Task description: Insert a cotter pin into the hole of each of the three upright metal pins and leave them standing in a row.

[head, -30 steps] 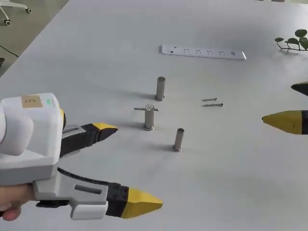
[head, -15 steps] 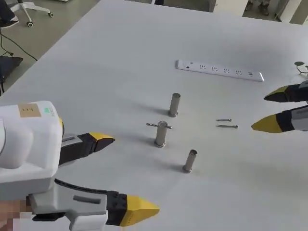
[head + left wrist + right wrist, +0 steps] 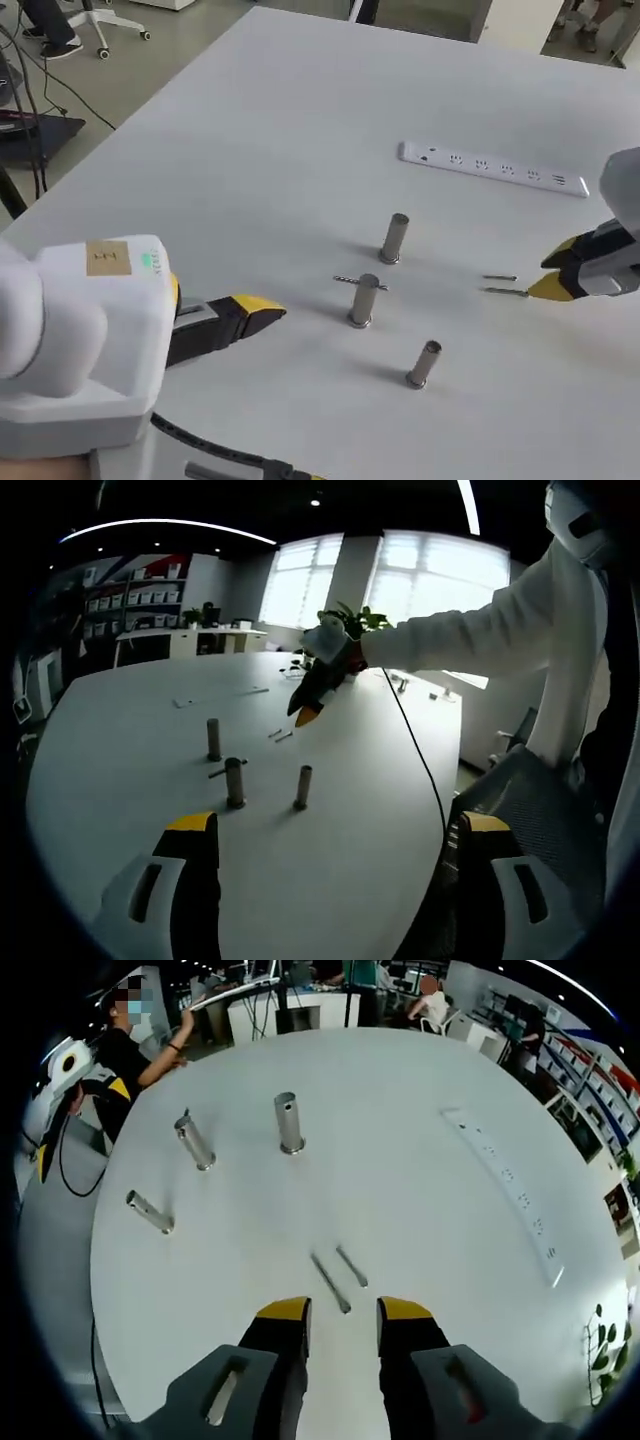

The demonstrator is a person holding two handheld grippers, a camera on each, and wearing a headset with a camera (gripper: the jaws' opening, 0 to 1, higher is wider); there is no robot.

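Fingers of the right gripper narrowly parted, gripping nothing, tips poised at the near end of one loose cotter pin, with a second loose cotter pin lying just beside it on the white table. Left gripper held wide open and empty, well apart from the work. Of the three upright metal pins, middle pin already crossed by a cotter pin near its top; far pin and near pin standing bare, all three in a loose slanting row. Likely step in hand: picking up the nearer loose pin. To do it well, ease forward to straddle the shank with both tips, keep them low against the table top, and close across the pin's width rather than along it. Grip near one end, leaving most of the length free for threading. Avoid nudging the neighbouring pin, close enough to be swept along. Lift straight up, then check for a level hold before heading to a bare post. Facing of the cross-holes not readable from these views, so look before lining up. At insertion, go gently: tall narrow posts, probably easy to tip, so worth steadying with the free left gripper.
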